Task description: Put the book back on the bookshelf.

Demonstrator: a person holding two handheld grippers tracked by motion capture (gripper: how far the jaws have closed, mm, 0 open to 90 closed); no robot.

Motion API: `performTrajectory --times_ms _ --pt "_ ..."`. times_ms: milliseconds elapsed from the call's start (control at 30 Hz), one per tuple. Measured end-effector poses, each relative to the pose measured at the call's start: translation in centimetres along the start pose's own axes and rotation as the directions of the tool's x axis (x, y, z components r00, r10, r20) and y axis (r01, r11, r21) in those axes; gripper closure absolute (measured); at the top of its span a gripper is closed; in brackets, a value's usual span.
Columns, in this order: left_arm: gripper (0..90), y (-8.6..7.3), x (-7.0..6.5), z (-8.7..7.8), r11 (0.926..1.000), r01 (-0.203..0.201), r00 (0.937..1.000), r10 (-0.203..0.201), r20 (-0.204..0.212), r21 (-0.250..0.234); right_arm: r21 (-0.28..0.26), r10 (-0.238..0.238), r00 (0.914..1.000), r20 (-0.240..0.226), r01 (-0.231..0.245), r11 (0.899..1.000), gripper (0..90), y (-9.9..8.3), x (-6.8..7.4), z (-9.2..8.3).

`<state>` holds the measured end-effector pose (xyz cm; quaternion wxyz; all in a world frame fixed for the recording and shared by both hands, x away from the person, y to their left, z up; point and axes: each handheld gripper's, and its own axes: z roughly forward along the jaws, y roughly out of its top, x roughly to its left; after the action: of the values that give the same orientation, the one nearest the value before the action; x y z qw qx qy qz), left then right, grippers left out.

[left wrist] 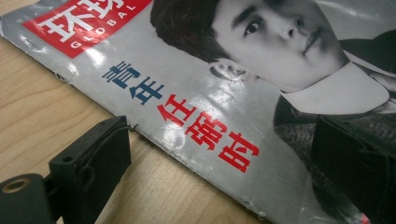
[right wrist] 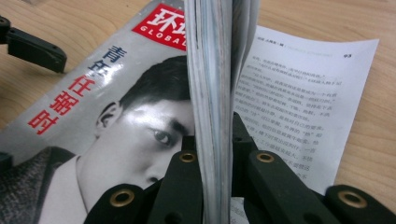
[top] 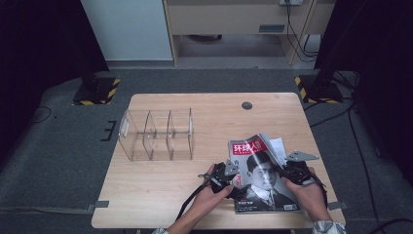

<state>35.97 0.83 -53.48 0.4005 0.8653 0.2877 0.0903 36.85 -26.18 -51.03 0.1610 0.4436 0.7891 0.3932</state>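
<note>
A magazine (top: 263, 170) with a grey portrait cover and a red title block lies at the table's front right. My right gripper (top: 286, 170) is at its right edge, shut on a thick sheaf of pages (right wrist: 212, 93) that stands lifted on edge between the jaws (right wrist: 215, 140). A printed inner page (right wrist: 303, 93) lies flat beyond it. My left gripper (top: 237, 181) is at the magazine's left edge, open. In the left gripper view (left wrist: 219, 135) one jaw rests over the wood and the other over the cover (left wrist: 210, 93). One left jaw (right wrist: 32, 44) also appears in the right gripper view.
A clear acrylic divider rack (top: 156, 134) with several compartments stands on the left half of the wooden table (top: 214, 112). A round cable hole (top: 247, 105) sits near the far edge. Beyond the table are dark stands with striped bases.
</note>
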Motion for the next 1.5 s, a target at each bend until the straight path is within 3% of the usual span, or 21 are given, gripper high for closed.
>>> performTrajectory --times_ms 467,700,767,867,933,1067,1133,1200,1333,1500 --pt "3.8 0.1 1.1 0.2 0.9962 0.087 0.9958 -0.087 0.03 0.0 -0.103 0.021 0.9957 -0.09 -0.031 0.994 87.8 0.6 0.2 -1.3" --pt "2.6 0.5 1.2 0.6 0.9973 0.073 0.9971 -0.073 0.021 0.009 -0.168 0.039 0.989 -0.142 -0.063 0.984 87.8 0.9 0.1 -2.4" --pt "1.7 0.5 1.3 0.6 0.9972 0.075 0.9964 -0.075 0.039 0.008 -0.191 0.051 0.9838 -0.172 -0.084 0.978 87.8 1.0 0.0 -2.7" --pt "1.7 0.8 1.4 0.9 0.9959 0.091 0.9899 -0.09 0.11 -0.003 -0.205 0.063 0.9797 -0.19 -0.102 0.973 87.8 1.0 -0.1 -2.7" --pt "0.9 0.9 1.7 1.0 0.9949 0.1 0.9875 -0.098 0.123 -0.01 -0.196 0.064 0.9811 -0.182 -0.101 0.975 87.8 1.0 0.0 -2.5" --pt "9.0 0.7 1.9 0.8 0.9911 0.13 0.9852 -0.125 0.117 -0.029 -0.153 0.082 0.9824 -0.168 -0.108 0.982 87.7 0.6 -0.2 -1.7" --pt "9.0 0.8 1.9 0.8 0.9928 0.117 0.9877 -0.114 0.107 -0.024 -0.138 0.08 0.983 -0.165 -0.103 0.985 87.7 0.5 -0.1 -1.4" --pt "10.1 0.8 1.8 0.8 0.9952 0.096 0.9911 -0.094 0.095 -0.017 -0.075 0.069 0.9865 -0.149 -0.081 0.994 87.6 0.2 0.3 -0.5" --pt "10.1 0.8 1.6 0.8 0.9971 0.075 0.9944 -0.074 0.075 -0.009 -0.058 0.065 0.9845 -0.163 -0.075 0.995 87.6 0.1 0.5 -0.2" --pt "10.4 0.8 1.7 0.6 0.997 0.078 0.9938 -0.078 0.08 -0.001 -0.054 0.072 0.9851 -0.156 -0.081 0.995 87.3 0.0 0.8 -0.1"
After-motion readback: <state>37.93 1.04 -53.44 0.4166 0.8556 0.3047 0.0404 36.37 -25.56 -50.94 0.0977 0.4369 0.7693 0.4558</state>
